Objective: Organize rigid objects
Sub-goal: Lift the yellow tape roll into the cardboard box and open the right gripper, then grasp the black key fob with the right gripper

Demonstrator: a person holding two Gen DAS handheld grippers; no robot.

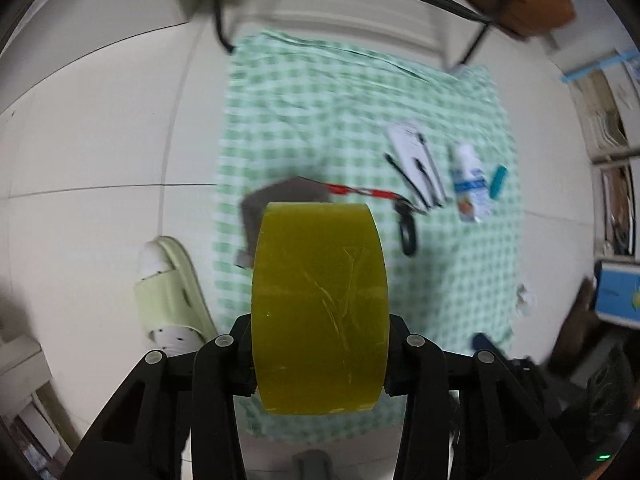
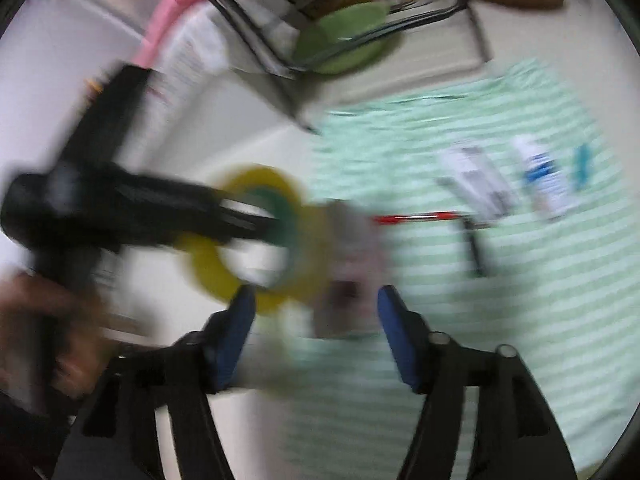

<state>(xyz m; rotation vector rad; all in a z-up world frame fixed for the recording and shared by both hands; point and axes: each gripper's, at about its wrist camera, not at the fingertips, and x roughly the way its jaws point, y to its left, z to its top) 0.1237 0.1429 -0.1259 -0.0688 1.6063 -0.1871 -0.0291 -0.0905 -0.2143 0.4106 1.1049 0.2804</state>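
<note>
A roll of yellow tape point(image 1: 320, 312) fills the middle of the left wrist view, seen edge-on. My left gripper point(image 1: 320, 360) is shut on it, with a black finger pressed against each flat side. It hangs above a green checked cloth point(image 1: 320, 120) spread on the floor. In the blurred right wrist view, the same tape roll point(image 2: 208, 272) and the left gripper point(image 2: 248, 220) appear at the left. My right gripper point(image 2: 316, 320) stands open with nothing between its blue pads point(image 2: 396, 336). A grey flat piece point(image 1: 288, 196) lies on the cloth behind the roll.
On the cloth lie a red lanyard point(image 1: 360, 192) with a black clip point(image 1: 408, 236), a white card with black pens point(image 1: 412, 152), a white bottle point(image 1: 470, 184) and a small teal item point(image 1: 498, 182). A pale green slipper point(image 1: 172, 292) sits left of the cloth; chair legs point(image 1: 224, 20) stand beyond it.
</note>
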